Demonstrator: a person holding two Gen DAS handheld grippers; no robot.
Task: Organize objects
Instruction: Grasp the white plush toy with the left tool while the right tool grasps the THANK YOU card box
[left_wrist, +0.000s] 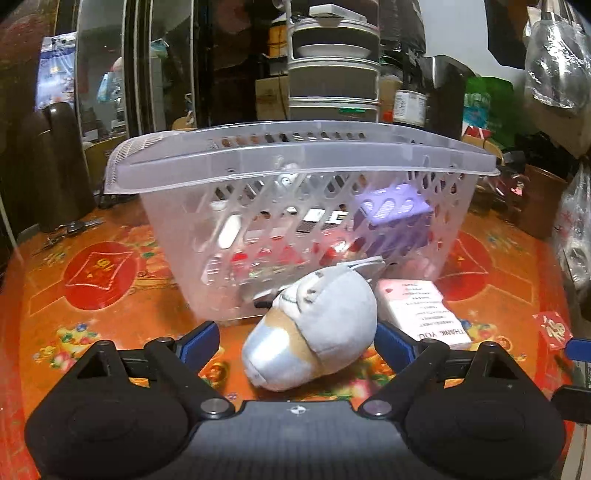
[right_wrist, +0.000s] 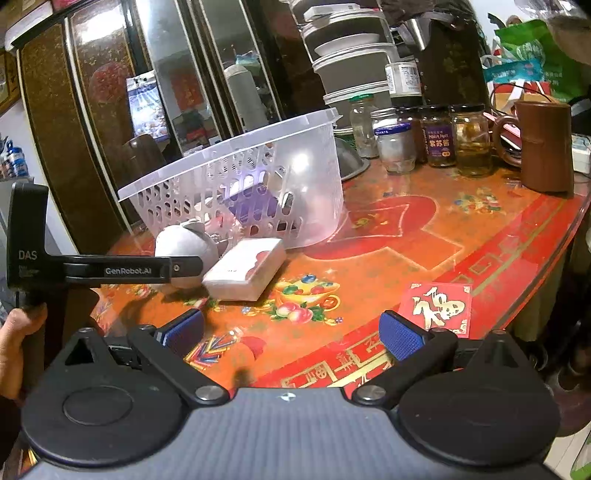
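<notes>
Left claw gapes wide, blue pads either side of a small grey-and-tan plush toy with a silvery rounded end — toy sits between the fingers, no pad pressing on it, so nothing gripped. The toy lies on its side on the orange-red patterned glass-topped table, just in front of the translucent plastic lattice-sided basket. Basket already has stuff in it: a lilac box with heart cut-outs at the right, some white and red items seen through the lattice, too blurred to name. A white-and-pink card box printed with "THANK YOU" lies flat on the table just right of the toy, touching or nearly touching it, close to the basket's front wall.

Right claw also spread wide, empty, hovering over bare table near the front edge. A red square card with a gold character lies on the table just beyond its right finger. From this view the left gripper's black body shows at the left edge, a hand gripping its handle, its finger reaching over the plush toy; the card box sits beside the toy, basket right behind both. Row of glass jars and a brown cylindrical mug stand at the far side of the table, well apart from the basket's contents.
</notes>
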